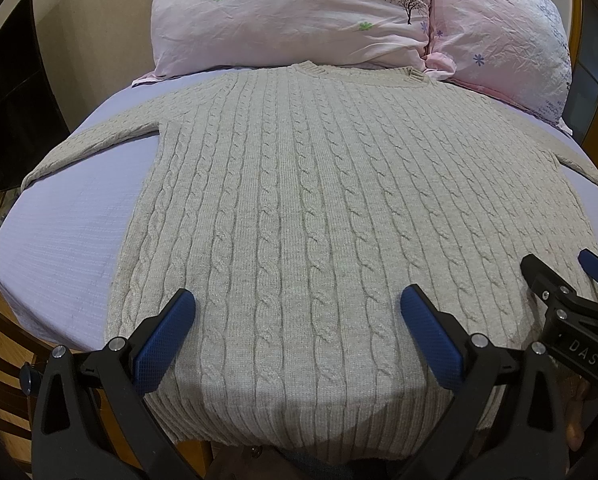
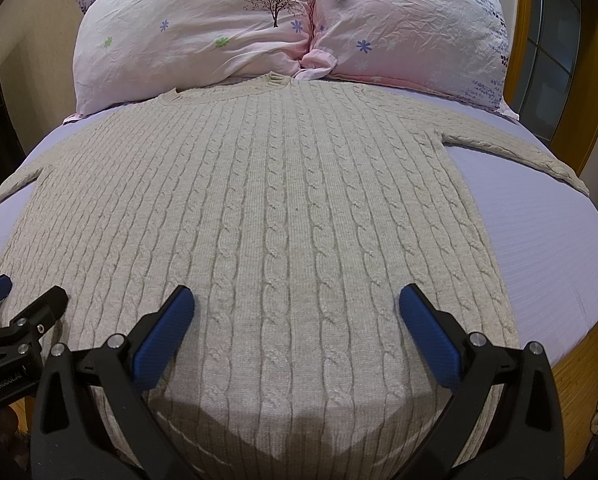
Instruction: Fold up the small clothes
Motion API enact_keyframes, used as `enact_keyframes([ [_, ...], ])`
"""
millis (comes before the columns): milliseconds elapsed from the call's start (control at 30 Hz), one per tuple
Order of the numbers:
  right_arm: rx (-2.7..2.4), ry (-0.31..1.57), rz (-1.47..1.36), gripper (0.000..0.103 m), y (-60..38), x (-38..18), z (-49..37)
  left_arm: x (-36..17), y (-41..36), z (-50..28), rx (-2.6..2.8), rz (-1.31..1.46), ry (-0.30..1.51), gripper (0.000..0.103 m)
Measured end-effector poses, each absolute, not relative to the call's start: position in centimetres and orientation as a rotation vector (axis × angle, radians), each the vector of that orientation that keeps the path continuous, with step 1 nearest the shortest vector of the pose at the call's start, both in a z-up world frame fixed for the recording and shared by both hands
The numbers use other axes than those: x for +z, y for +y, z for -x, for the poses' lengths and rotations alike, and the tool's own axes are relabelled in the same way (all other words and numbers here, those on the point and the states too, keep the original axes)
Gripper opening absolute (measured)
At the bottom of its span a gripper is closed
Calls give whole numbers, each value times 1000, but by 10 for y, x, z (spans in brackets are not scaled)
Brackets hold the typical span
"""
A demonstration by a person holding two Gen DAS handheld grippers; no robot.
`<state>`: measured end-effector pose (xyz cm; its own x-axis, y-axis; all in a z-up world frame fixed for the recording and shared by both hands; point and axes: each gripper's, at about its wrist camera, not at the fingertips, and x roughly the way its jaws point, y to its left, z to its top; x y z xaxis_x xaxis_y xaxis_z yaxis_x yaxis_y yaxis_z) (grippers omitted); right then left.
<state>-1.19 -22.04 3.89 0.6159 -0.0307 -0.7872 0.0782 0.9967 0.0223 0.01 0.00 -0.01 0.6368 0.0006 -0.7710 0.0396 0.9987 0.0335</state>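
A pale grey cable-knit sweater (image 1: 299,184) lies flat and unfolded, spread ahead of the open left gripper (image 1: 297,316). Its ribbed hem is nearest; both sleeves stretch outward.

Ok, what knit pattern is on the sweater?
Vertical cable knit, light grey-beige sweater; clearest in the right wrist view.

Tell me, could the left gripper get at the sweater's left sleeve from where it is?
Probably yes. The left gripper hangs open over the sweater near its hem, and the left sleeve lies flat on the sheet with nothing on it or in between. It would only need to move up and leftward.
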Motion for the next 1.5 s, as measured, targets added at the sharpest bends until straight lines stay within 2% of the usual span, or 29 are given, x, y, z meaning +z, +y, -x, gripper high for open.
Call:
enact_keyframes([
  [1500, -54, 959, -53, 101, -214, 31, 6, 1, 0, -3, -41, -57, 889, 102],
])
